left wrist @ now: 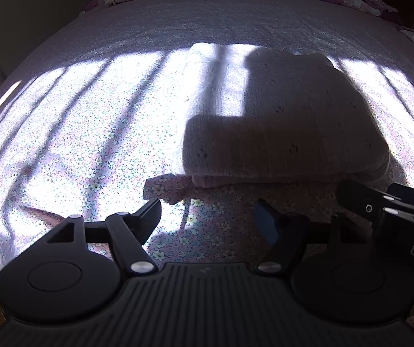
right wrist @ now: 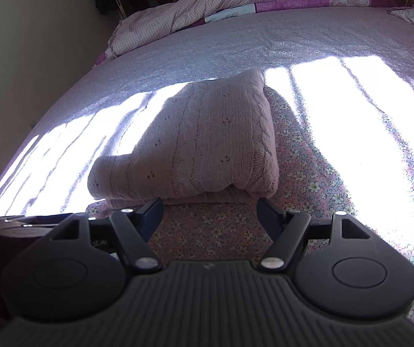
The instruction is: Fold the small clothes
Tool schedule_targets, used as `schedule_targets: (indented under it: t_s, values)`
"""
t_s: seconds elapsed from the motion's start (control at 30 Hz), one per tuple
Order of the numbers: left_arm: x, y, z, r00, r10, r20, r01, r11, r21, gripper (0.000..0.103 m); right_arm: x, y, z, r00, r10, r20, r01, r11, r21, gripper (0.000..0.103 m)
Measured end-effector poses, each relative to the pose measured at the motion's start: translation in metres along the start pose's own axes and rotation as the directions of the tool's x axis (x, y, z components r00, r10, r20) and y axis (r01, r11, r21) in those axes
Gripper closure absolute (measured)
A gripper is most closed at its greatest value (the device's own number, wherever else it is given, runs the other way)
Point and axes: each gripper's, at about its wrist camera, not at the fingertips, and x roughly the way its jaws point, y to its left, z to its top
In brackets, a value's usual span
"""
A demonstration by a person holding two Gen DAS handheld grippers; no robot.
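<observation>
Sweater [right wrist: 189,141] sits folded on the bed [right wrist: 264,43], both claws [left wrist: 207,219] [right wrist: 209,217] wide and empty, so a bump could undo it.

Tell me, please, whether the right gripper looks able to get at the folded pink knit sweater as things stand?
Probably yes. The right gripper is open and empty, pointing at the near edge of the folded pink knit sweater, with only flowered sheet between them. The left gripper sits off to the side, not across the path.
</observation>
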Motion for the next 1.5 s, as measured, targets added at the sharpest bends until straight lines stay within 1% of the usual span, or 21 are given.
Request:
schedule_targets:
  t_s: [1.5]
  values:
    - [-0.0005, 0.0019, 0.0008, 1.000, 0.000, 0.001, 0.000, 1.000, -0.008, 0.026, -0.0002, 0.0039, -0.0012, 1.000, 0.002, 0.000, -0.002, 1.000, -0.009, 0.030]
